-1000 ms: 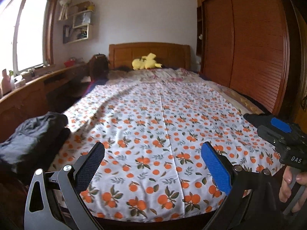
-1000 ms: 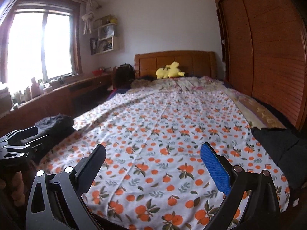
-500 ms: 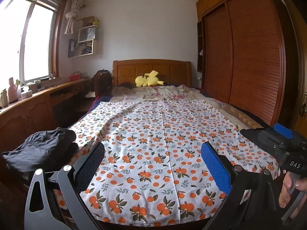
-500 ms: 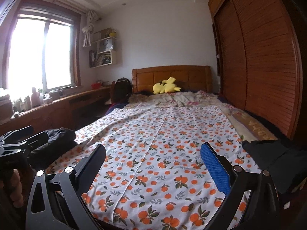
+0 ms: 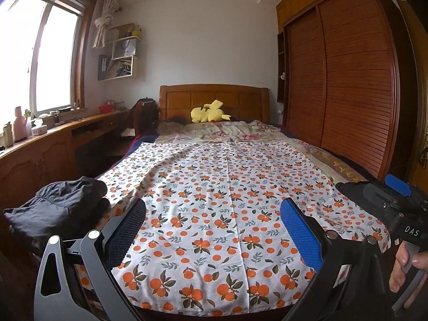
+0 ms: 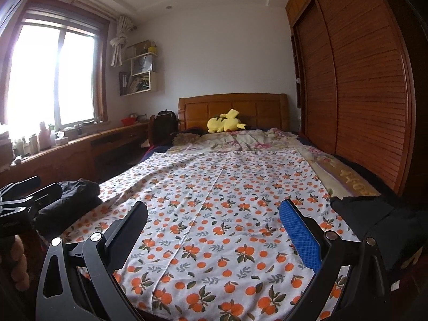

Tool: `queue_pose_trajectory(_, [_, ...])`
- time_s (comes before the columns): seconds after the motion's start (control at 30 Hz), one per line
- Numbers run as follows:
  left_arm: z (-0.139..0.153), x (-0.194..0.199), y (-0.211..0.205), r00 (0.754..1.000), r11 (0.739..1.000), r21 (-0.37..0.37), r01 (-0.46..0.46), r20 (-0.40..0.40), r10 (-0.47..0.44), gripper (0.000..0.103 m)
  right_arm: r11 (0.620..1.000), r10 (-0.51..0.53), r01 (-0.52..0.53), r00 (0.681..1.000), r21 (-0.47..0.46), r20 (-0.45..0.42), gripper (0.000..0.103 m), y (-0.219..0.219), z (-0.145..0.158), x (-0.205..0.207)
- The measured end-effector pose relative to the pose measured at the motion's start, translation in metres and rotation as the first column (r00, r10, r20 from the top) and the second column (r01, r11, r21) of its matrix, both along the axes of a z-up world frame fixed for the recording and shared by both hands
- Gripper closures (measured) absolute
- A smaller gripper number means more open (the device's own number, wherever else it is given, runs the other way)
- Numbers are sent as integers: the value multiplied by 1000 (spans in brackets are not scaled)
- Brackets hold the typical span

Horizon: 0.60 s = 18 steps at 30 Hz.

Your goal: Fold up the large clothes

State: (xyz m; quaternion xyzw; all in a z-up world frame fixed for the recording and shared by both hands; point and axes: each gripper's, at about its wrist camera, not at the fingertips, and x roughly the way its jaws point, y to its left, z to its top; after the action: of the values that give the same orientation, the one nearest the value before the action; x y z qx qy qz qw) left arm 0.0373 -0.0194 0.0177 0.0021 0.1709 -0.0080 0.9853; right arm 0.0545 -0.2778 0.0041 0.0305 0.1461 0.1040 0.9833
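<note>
A white sheet printed with oranges (image 5: 222,187) (image 6: 222,200) lies flat over the bed. A dark garment (image 5: 53,208) (image 6: 72,200) is bunched at the bed's near left corner. Another dark garment (image 6: 379,222) (image 5: 355,187) lies at the near right corner. My left gripper (image 5: 214,222) hovers open above the foot of the bed, holding nothing. My right gripper (image 6: 214,222) is open too, at the same end and empty. The right gripper's body shows at the right edge of the left wrist view, held by a hand (image 5: 406,264).
A yellow plush toy (image 5: 208,113) rests by the wooden headboard (image 5: 214,99). A long wooden desk (image 5: 48,147) with bottles runs under the window on the left. A tall slatted wardrobe (image 5: 342,80) lines the right side. A dark backpack (image 5: 145,112) stands by the headboard.
Both cameras have tilted upward, so more wall and ceiling show and the bed sits lower in frame. The grippers stay open; the garments have not moved.
</note>
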Motion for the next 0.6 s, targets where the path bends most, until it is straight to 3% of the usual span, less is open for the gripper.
queue_pose_trajectory(0.6, [-1,1,1,1000,1000,-2,0,-2,0,2,1000,3,-3,1000,2,-1,8,0,-1,0])
